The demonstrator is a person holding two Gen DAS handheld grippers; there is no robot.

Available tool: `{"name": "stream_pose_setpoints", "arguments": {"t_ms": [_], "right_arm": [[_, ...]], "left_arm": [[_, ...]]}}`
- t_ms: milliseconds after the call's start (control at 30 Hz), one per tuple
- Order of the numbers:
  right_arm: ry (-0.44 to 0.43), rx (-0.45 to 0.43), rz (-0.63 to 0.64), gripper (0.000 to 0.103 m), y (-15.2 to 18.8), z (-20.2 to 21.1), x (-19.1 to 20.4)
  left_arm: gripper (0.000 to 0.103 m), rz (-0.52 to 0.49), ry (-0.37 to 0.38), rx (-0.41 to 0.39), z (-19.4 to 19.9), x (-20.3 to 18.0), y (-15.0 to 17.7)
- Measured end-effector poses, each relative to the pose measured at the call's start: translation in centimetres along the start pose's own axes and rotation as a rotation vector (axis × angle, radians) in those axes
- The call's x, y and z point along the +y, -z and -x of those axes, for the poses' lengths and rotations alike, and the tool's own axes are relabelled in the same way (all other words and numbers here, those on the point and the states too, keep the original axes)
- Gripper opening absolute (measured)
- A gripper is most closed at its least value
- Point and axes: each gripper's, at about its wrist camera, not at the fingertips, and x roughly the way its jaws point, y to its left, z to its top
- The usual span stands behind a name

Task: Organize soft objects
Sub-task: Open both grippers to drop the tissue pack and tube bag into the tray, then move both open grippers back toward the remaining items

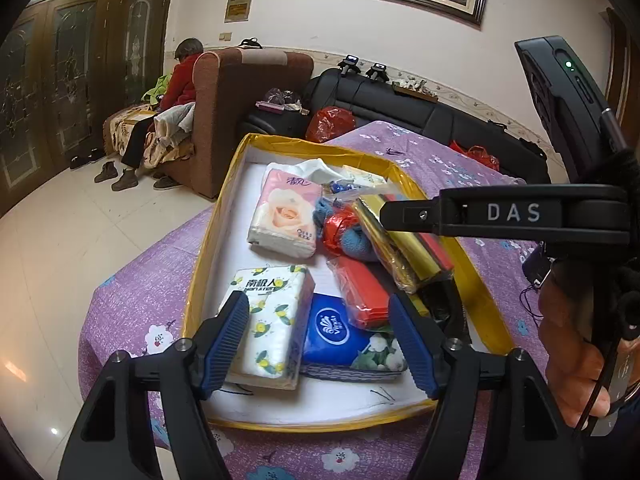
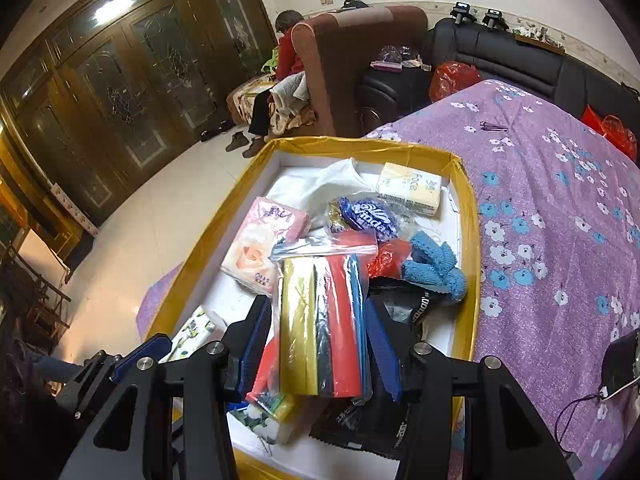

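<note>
A gold-edged box (image 1: pixel 208 256) (image 2: pixel 224 216) on the purple floral cloth holds soft items. My left gripper (image 1: pixel 320 344) is open above a lemon-print tissue pack (image 1: pixel 276 312) and a blue tissue pack (image 1: pixel 340 332). My right gripper (image 2: pixel 320 344) has its jaws around a clear bag of gold, red and blue rolled sheets (image 2: pixel 320 312) (image 1: pixel 404 240); whether they press it is unclear. Also in the box are a pink rose tissue pack (image 1: pixel 286 212) (image 2: pixel 260 248), a yellow tissue pack (image 2: pixel 412 188), a blue knit item (image 2: pixel 436 268), a red packet (image 1: pixel 360 288) and white cloth (image 2: pixel 328 184).
The purple floral cloth (image 2: pixel 560 200) covers the table right of the box. A brown armchair (image 1: pixel 248 96) with a seated person and a black sofa (image 1: pixel 420 108) with red bags stand behind. Tiled floor (image 1: pixel 80 240) lies to the left.
</note>
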Motion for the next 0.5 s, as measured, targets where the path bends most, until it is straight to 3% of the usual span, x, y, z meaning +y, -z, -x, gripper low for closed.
{"name": "stream_pose_setpoints", "arguments": {"t_ms": [500], "right_arm": [[-0.035, -0.069, -0.054, 0.053, 1.0, 5.2, -2.0]], "left_arm": [[0.075, -0.032, 0.026, -0.036, 1.8, -2.4, -0.5]]}}
